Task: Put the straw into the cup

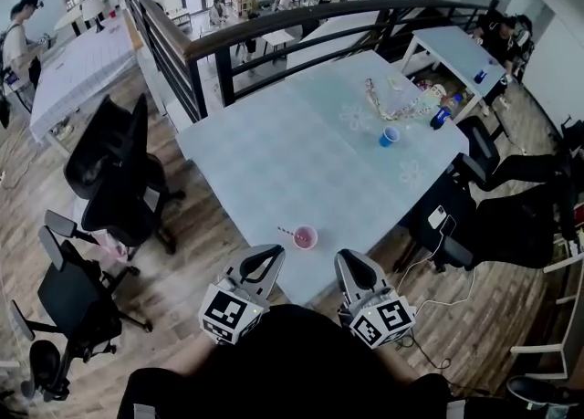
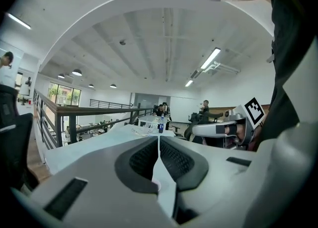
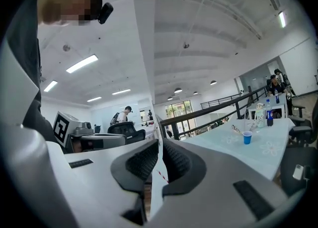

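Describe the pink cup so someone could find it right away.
On the pale blue table, look along the edge nearest the camera wearer. The pink cup sits there with a thin straw at its left. The only other cup, the blue cup, stands far across the table.

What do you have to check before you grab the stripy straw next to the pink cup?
1. Straw easy to find: ok. The straw lies flat on the table, just left of the pink cup.
2. Cup ready: ok. It stands upright with its mouth facing up.
3. Left gripper open for a grab: not ok. Its jaws are shut and hold nothing.
4. Right gripper open: not ok. Its jaws are shut and hold nothing.
5. Straw free of the cup: cannot tell. It is too small to see whether they touch.
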`<state>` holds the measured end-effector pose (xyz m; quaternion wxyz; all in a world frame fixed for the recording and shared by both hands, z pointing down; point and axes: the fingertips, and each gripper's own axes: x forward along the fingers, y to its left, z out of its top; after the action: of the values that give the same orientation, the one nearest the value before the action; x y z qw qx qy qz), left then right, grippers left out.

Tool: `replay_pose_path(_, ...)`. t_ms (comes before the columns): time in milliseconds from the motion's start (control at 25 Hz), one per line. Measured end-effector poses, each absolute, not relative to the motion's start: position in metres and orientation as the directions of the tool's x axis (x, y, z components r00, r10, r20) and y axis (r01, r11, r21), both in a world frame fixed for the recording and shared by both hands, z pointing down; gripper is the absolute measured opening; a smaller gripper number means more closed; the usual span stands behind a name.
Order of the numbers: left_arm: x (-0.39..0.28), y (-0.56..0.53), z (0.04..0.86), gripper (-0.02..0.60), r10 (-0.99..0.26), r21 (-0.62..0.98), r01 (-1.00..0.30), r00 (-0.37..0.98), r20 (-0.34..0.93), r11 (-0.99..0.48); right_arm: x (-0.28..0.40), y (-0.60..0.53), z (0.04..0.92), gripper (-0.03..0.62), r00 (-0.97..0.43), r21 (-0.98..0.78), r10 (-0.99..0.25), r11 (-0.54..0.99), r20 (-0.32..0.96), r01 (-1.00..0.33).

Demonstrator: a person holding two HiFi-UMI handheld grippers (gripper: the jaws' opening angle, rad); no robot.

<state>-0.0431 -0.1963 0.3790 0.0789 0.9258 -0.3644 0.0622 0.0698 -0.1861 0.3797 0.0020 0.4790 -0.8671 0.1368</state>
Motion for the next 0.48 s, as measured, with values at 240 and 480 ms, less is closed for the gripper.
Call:
replay_pose_path(240, -0.0464, -0.1981, 0.378, 0.026, -0.679, 0.101, -0.696, 0.716, 0.163, -0.711, 0.0685, -0.1888, 0.377, 0.051, -0.554, -0.21, -0.823, 0.523, 0.128, -0.826)
replay_pose_path(480, -0.0492, -0.2037, 0.3775, 0.026, -0.687, 0.11, -0.705, 0.708, 0.162, -0.701, 0.0689, -0.193, 0.3752, 0.051, -0.552, -0.212, -0.822, 0.52, 0.138, -0.828)
